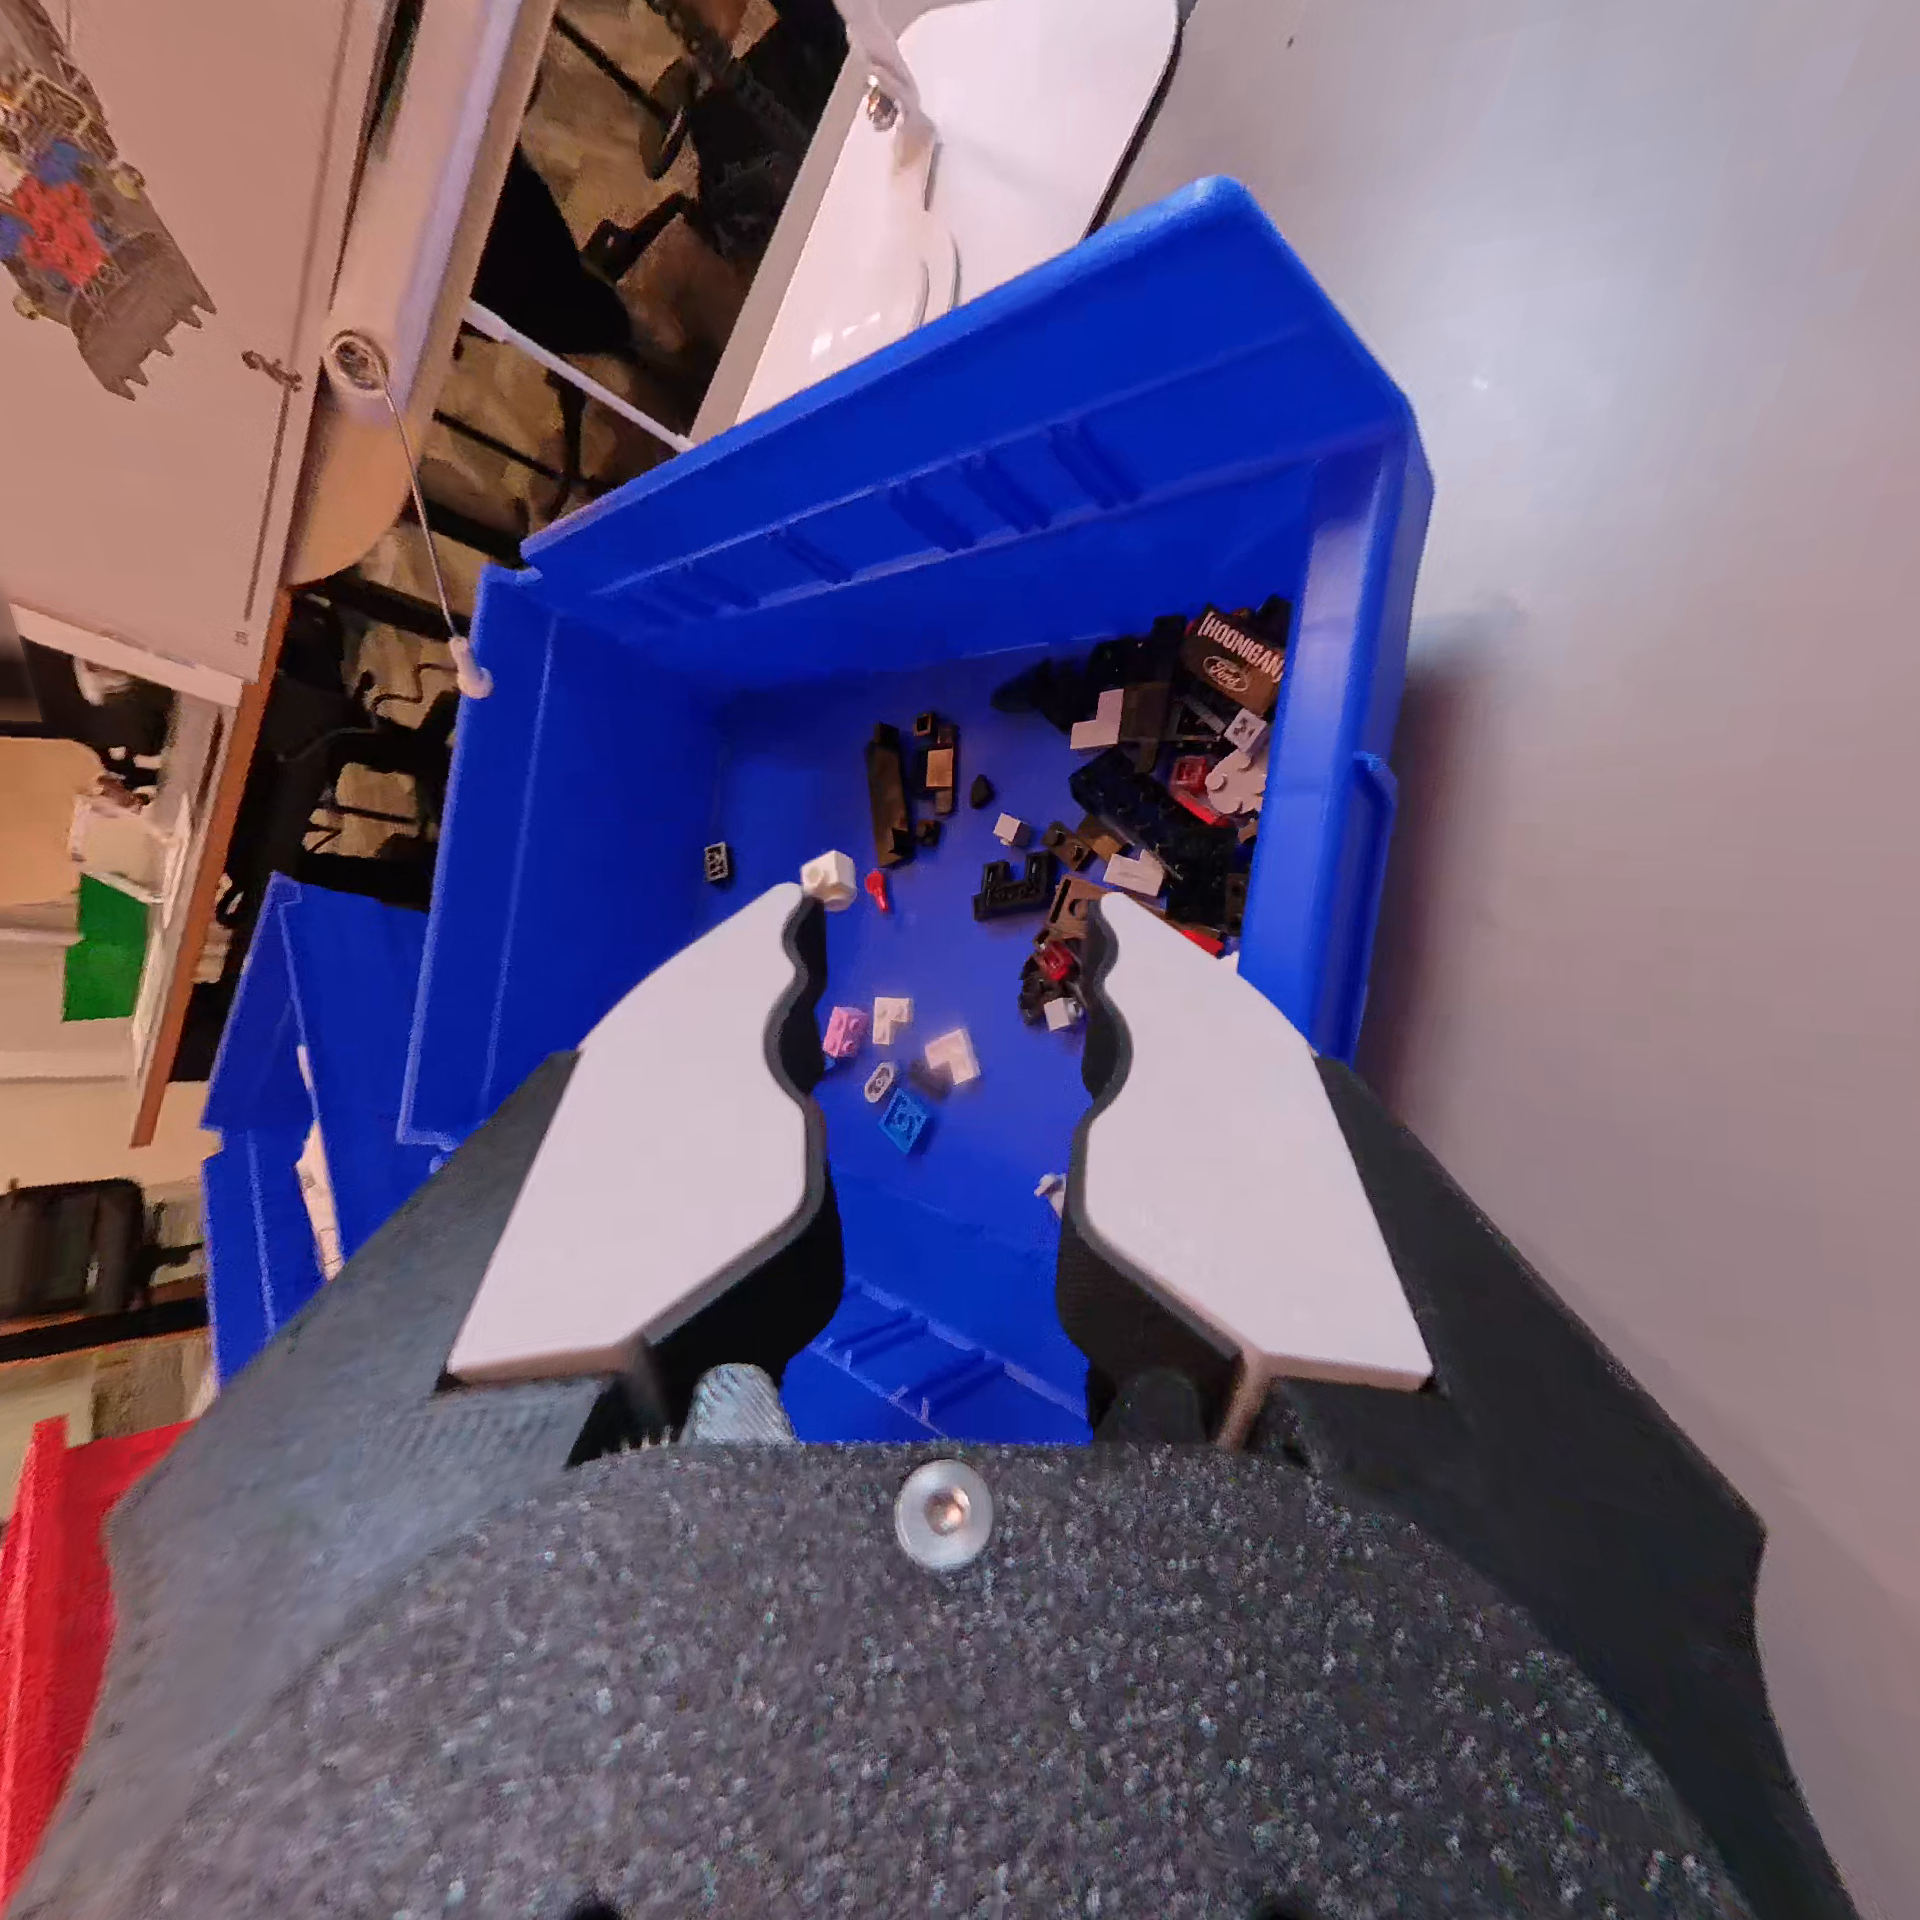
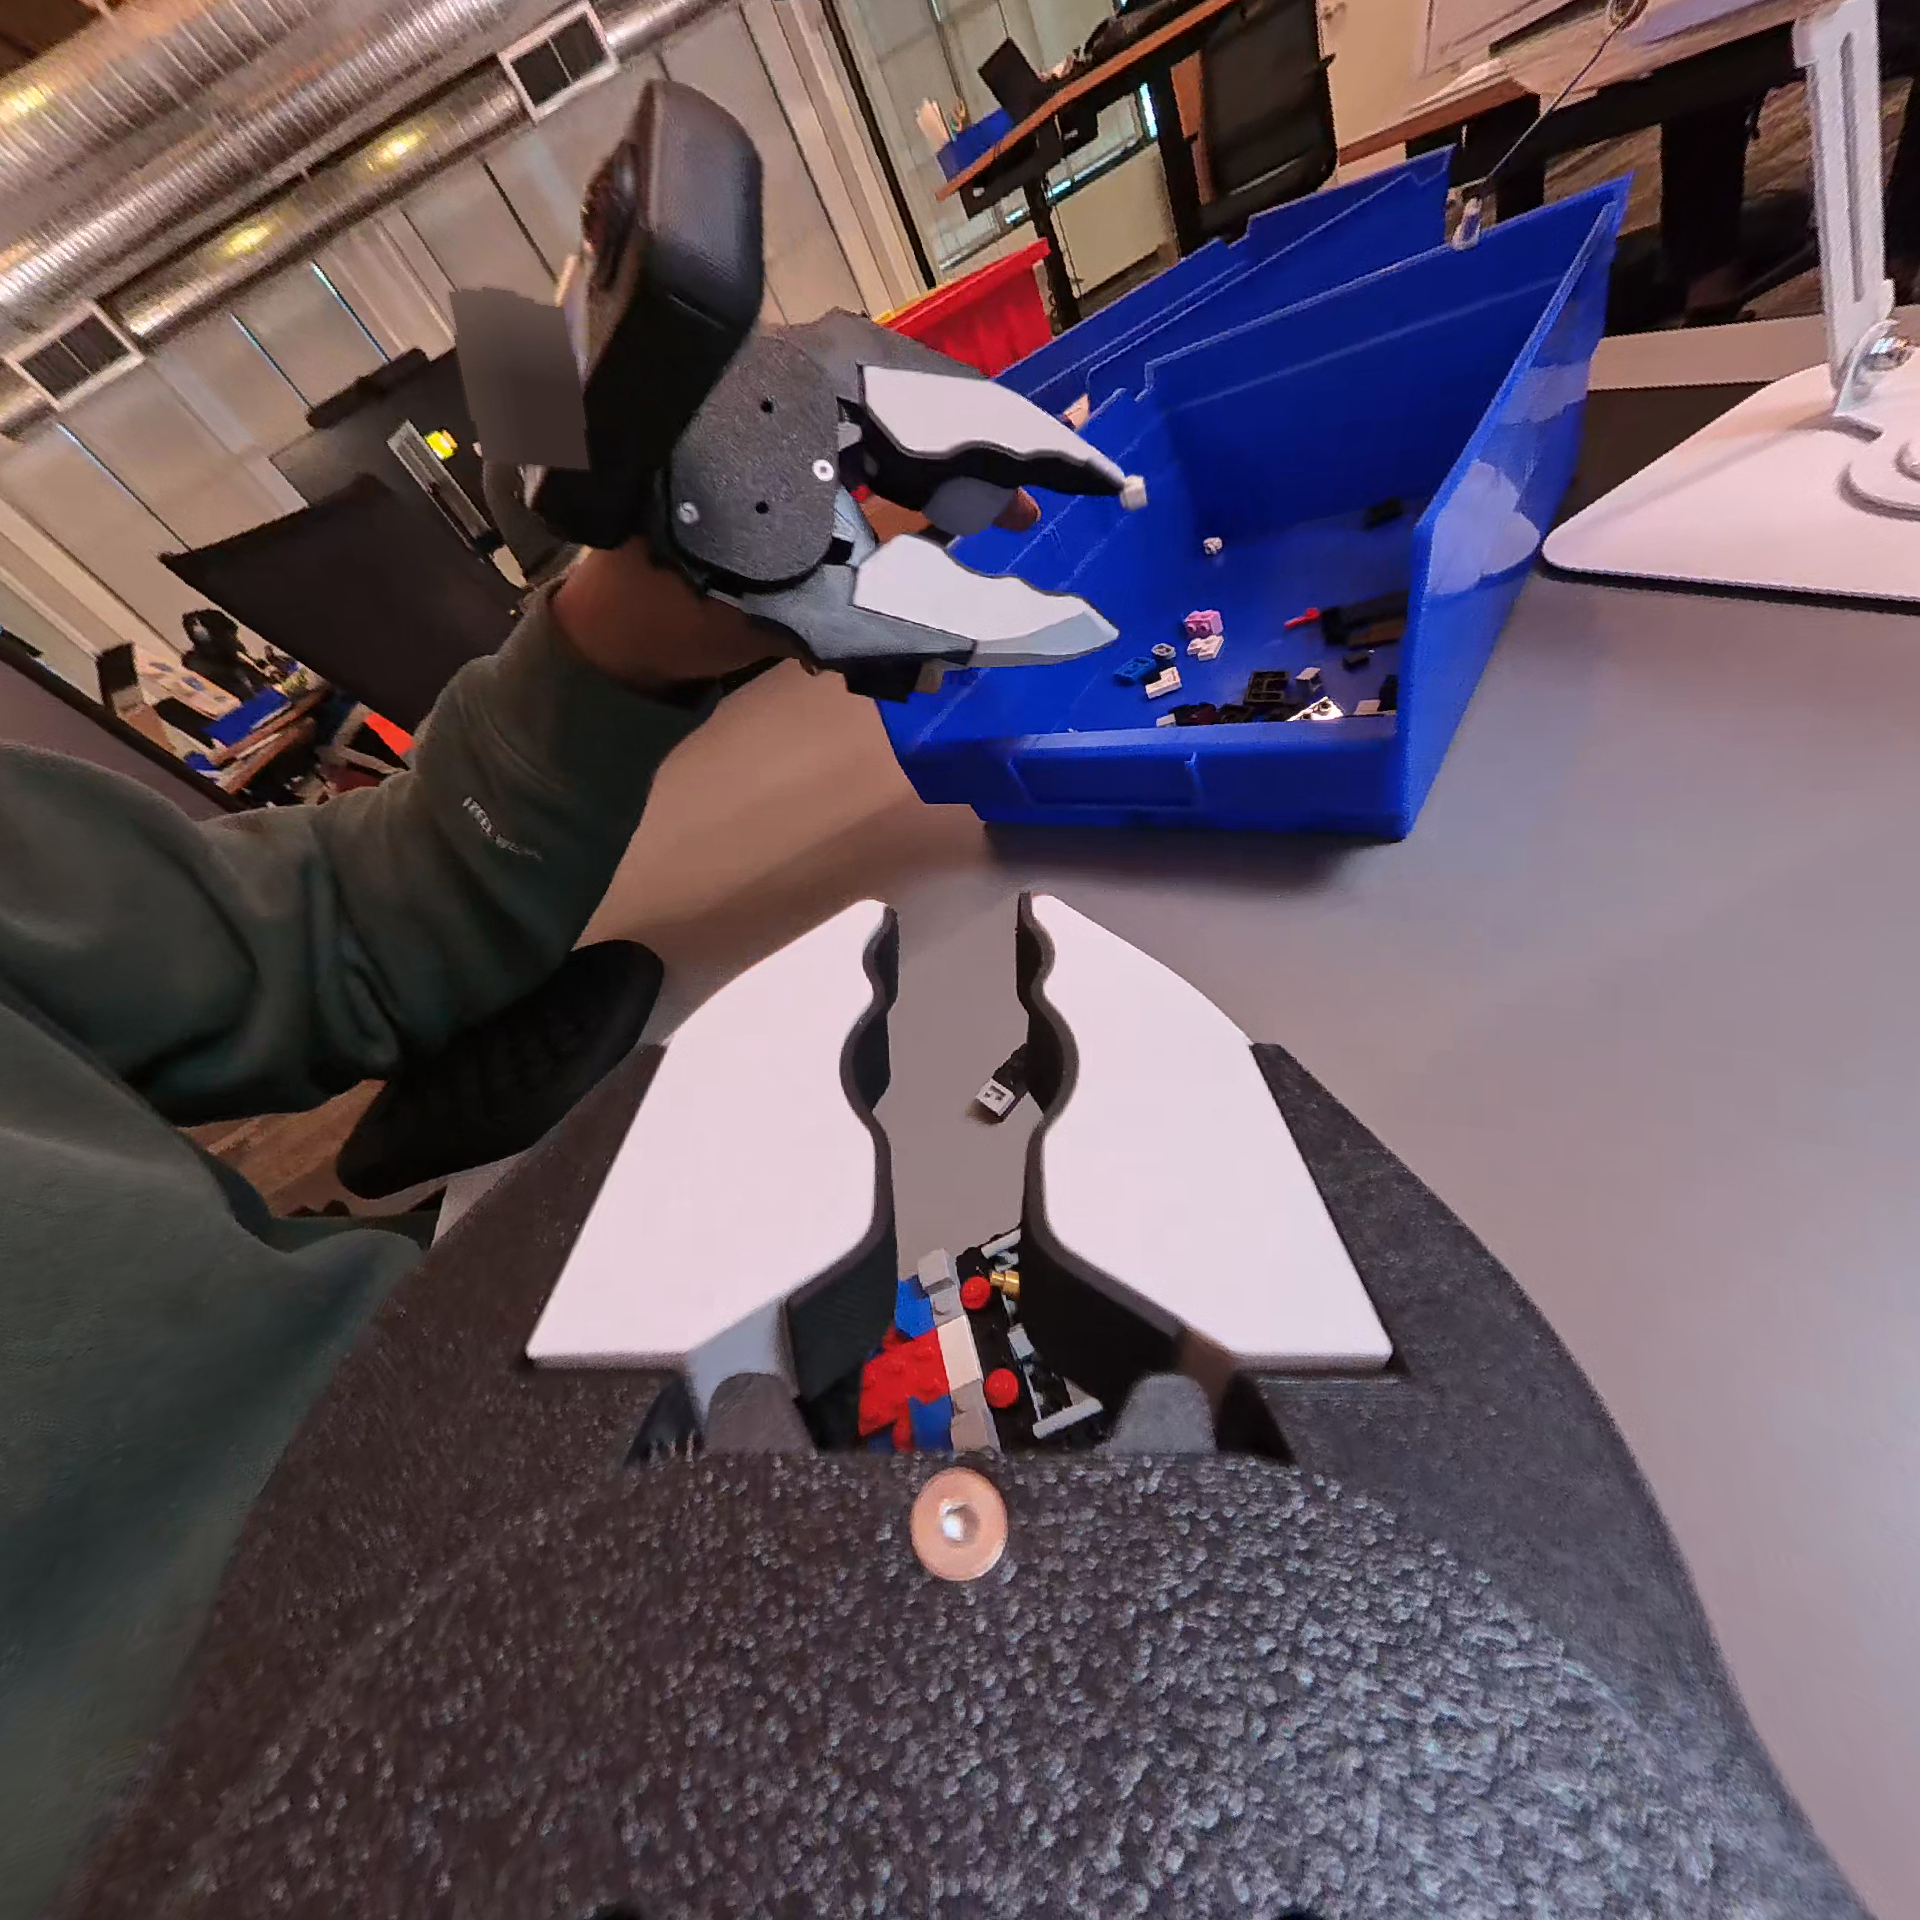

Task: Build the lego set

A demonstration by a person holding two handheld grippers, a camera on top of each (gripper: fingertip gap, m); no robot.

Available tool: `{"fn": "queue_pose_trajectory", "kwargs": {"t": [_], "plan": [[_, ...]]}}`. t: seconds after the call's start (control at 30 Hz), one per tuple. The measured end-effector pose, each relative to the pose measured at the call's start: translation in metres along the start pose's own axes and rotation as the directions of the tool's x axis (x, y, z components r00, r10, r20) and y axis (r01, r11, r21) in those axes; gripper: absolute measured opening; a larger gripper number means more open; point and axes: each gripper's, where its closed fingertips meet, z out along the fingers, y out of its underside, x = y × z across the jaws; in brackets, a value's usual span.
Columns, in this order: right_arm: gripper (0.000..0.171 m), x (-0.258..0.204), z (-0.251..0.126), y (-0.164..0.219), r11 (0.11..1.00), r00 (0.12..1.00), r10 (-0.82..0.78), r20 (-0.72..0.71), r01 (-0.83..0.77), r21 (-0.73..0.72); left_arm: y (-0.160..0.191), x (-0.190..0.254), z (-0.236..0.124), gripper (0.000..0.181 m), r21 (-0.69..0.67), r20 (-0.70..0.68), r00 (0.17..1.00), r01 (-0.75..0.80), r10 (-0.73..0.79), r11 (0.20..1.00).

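Observation:
My left gripper is open above a blue bin that holds several loose small bricks, mostly black, heaped in one corner. A small white brick sits at the tip of one finger and the other finger stands well away from it. The right wrist view shows the same: the left gripper open over the bin, with the white brick at its upper fingertip. My right gripper is open over the grey table with nothing between its pads. A red, blue, white and black brick model shows below its fingers.
A small black plug-like piece lies by the right gripper's inner finger. A white stand base is right of the bin. A second blue bin and a red bin lie beyond. A person's green sleeve fills the left. Across from one pair of fingers to the other is roughly 20 cm. About 12 cm separates my right fingertips from the small black plug-like piece.

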Motion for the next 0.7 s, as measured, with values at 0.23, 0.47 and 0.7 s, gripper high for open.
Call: {"fn": "queue_pose_trajectory", "kwargs": {"t": [0.23,0.47,0.7], "plan": [[0.021,0.004,0.0,0.002,1.0,1.0,0.013,-0.009,-0.013,-0.005,-0.004,0.009,-0.015,0.061,0.093,-0.165,0.983,0.098,-0.082,0.991],[0.02,0.004,0.003,0.006,1.0,1.0,0.014,-0.008,-0.014,-0.019,0.012,0.011,-0.019,0.062,0.078,-0.207,0.973,0.121,-0.103,0.99],[0.02,0.005,0.006,0.012,0.999,1.0,0.018,-0.01,-0.019,-0.04,0.034,0.047,-0.016,0.064,-0.107,-0.329,0.944,-0.026,-0.011,0.994]]}}
